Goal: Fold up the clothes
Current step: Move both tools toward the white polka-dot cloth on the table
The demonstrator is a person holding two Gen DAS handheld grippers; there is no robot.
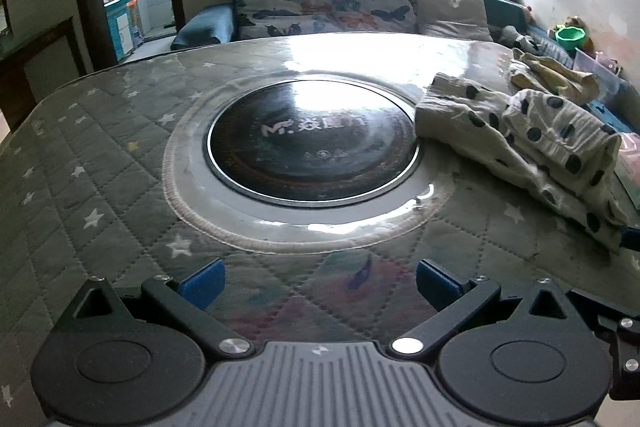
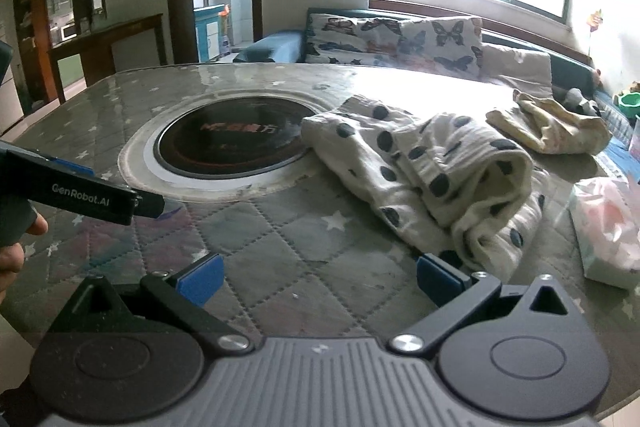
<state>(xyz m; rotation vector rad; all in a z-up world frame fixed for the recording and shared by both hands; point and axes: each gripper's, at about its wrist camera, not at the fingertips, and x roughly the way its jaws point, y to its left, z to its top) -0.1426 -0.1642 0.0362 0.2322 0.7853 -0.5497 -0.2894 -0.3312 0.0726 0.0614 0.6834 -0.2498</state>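
polka-dot garment point(image 2: 432, 179) lies crumpled in a heap on the quilted surface point(image 2: 280, 247), right of the round black hob plate point(image 2: 232, 139), w/ one edge lapping over the plate's rim. a 2nd, yellowish garment point(image 2: 552, 127) sits bunched behind it, towards the sofa point(image 2: 400, 35). neither is folded or laid flat as they lie now.

key relation: heap is ahead and to the right of both claws. your right claw point(image 2: 320, 277) is far nearer; its right fingertip point(image 2: 436, 277) is just beside the heap's near hem, maybe touching, can't tell. your left claw point(image 1: 318, 283) faces the hob plate, w/ the polka-dot garment point(image 1: 520, 143) well off to its right. the heap's long axis runs roughly from the hob plate back towards you and rightwards.

both claws stand wide open, blue pads apart, holding nothing.

hard to make out: what kind of garment it is; sleeves, legs or collar are buried in the bunching. its right part is cut off in the left view. window glare washes out the far surface. pink-and-white packet point(image 2: 608, 227) sits close right of the heap, so mind it if you spread the cloth.
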